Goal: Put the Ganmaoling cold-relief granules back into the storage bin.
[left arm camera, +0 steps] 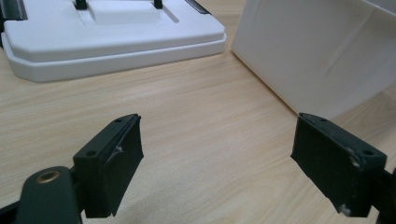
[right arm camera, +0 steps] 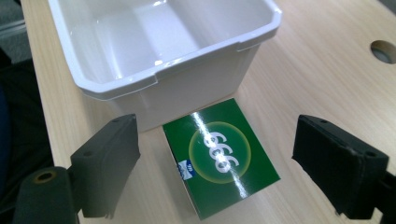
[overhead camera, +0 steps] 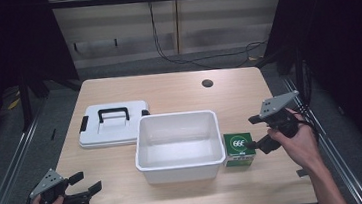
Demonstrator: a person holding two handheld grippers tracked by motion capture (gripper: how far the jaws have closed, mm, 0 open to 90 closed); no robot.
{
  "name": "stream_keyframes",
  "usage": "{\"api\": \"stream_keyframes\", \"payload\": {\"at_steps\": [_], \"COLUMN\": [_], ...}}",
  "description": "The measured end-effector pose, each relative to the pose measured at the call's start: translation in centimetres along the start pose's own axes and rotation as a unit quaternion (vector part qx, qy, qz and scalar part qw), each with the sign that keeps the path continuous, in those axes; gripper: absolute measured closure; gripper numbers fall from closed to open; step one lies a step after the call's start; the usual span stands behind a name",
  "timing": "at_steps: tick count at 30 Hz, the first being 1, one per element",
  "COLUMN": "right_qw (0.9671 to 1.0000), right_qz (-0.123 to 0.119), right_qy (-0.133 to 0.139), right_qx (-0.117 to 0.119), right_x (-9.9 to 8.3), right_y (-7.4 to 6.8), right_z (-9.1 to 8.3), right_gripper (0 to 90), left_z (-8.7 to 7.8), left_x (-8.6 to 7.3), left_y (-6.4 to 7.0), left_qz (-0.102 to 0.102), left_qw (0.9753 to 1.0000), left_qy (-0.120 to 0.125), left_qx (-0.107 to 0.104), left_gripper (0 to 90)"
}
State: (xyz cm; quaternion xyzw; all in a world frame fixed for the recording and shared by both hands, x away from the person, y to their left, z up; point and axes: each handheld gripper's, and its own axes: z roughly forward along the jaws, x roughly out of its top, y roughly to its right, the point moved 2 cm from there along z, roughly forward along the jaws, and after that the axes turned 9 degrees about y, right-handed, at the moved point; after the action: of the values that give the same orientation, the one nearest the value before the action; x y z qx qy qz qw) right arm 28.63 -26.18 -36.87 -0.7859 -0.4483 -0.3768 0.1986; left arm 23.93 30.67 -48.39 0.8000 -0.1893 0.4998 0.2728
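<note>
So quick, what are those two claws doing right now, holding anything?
Left claw: open, holding nothing, above bare table near the white lid.
Right claw: open, holding nothing, poised over the green box beside the white bin.

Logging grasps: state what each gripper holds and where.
Nothing is held. The right gripper is open over the green box; the left gripper is open over bare table.
</note>
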Motion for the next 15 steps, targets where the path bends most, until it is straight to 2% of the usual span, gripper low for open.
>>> {"api": "stream_keyframes", "payload": {"at_steps": [1, 2, 6, 9, 15], "right_qw": [0.9998, 0.9996, 0.9991, 0.9993, 0.9979], "right_qz": [-0.01, -0.015, -0.028, -0.022, -0.03], "right_qy": [-0.015, -0.025, -0.03, -0.027, -0.058], "right_qx": [0.008, 0.005, 0.006, -0.011, 0.005], "right_x": [0.5, 0.7, 1.2, 1.3, 1.6], "right_y": [-0.2, -0.4, -0.2, 0.2, 1.1], "right_z": [0.4, 0.6, 1.1, 1.5, 2.5], "right_gripper": [14.7, 14.7, 14.5, 14.4, 13.9], "left_z": [0.0, 0.0, 0.0, 0.0, -0.1], "left_x": [0.0, 0.0, 0.0, 0.0, 0.0], "left_y": [0.0, 0.0, 0.1, 0.0, 0.0], "left_qz": [0.0, 0.0, 0.0, 0.004, 0.003], "left_qw": [1.0, 1.0, 1.0, 1.0, 1.0], "left_qy": [-0.001, -0.001, 0.002, 0.0, 0.001], "left_qx": [-0.001, -0.003, -0.001, 0.003, 0.002], "left_gripper": [15.8, 15.8, 15.8, 15.9, 15.8]}}
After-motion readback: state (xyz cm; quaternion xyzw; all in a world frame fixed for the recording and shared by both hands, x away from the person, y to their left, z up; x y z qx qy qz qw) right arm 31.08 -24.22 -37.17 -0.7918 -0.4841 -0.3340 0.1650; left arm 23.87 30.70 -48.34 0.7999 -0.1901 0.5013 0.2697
